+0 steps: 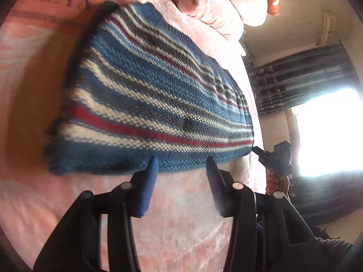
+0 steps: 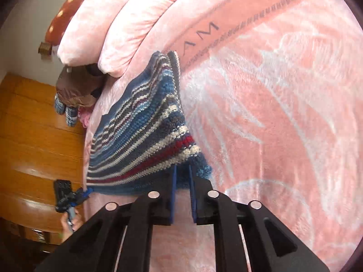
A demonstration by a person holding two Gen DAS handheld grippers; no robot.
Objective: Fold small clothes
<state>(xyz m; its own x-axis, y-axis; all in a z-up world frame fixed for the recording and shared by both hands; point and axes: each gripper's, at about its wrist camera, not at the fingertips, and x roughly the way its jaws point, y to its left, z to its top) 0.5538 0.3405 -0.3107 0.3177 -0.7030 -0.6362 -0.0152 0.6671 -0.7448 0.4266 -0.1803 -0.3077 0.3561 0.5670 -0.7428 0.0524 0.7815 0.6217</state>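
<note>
- Striped knit garment (image 1: 154, 104) flat on pink blanket (image 1: 181, 222), edge just beyond left gripper (image 1: 181, 161), fingers wide apart.
- Right gripper (image 2: 182, 170) narrow, pinching garment's lifted corner.

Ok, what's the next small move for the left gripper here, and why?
Probably ease the left gripper forward and close it on the striped sweater's near edge. Its jaws stand open right at that hem, holding nothing, while the right gripper seems already pinched on a corner.
</note>
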